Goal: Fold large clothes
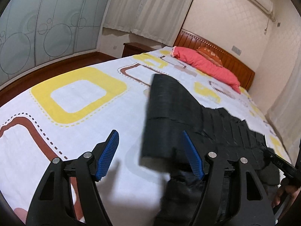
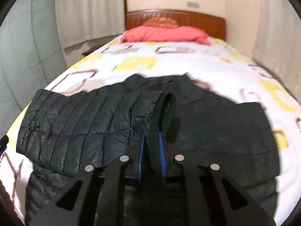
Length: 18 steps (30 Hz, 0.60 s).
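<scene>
A black quilted puffer jacket (image 2: 79, 120) lies on the bed, one sleeve folded across its body. In the left wrist view the jacket (image 1: 169, 113) lies to the right, its sleeve blurred and reaching toward the far side. My left gripper (image 1: 150, 146) is open and empty above the sheet, its right finger (image 1: 191, 156) at the jacket's edge. My right gripper (image 2: 152, 145) is shut on a black ribbed cuff or hem band (image 2: 155, 131) of the jacket, which stands up between the blue pads.
The bed (image 1: 75, 113) has a white sheet with yellow and brown squares. A pink folded quilt (image 1: 207, 66) and a wooden headboard (image 1: 225, 60) are at the far end. A frosted glass wardrobe (image 1: 37, 28) and curtains (image 1: 146, 7) stand on the left.
</scene>
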Each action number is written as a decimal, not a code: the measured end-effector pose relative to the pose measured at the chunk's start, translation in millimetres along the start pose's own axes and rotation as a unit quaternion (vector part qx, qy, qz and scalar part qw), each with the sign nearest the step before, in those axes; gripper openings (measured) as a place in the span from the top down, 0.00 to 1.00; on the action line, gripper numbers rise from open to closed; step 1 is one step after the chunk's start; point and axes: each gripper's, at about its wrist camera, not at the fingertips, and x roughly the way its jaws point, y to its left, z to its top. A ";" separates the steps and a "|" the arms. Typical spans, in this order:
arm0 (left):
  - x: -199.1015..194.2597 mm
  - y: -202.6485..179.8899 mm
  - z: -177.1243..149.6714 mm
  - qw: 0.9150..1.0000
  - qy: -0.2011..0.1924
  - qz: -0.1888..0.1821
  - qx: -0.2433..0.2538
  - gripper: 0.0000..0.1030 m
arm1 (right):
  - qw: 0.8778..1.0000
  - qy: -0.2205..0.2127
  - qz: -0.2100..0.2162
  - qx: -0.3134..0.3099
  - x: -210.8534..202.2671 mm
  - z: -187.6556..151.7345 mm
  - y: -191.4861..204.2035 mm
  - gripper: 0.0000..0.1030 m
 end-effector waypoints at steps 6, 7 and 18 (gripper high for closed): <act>0.9 -25.0 2.0 1.000 0.001 -0.017 0.006 0.33 | 0.998 -0.006 -0.062 0.029 -9.5 -0.1 -74.2 0.86; 3.8 -30.0 1.1 1.000 0.006 -0.019 0.010 0.33 | 0.997 -0.004 -0.069 0.034 -9.8 -1.7 -83.4 0.86; 50.9 -80.8 -21.8 0.996 0.053 -0.018 0.071 0.33 | 0.989 0.066 -0.110 0.072 26.7 -38.5 -161.8 0.86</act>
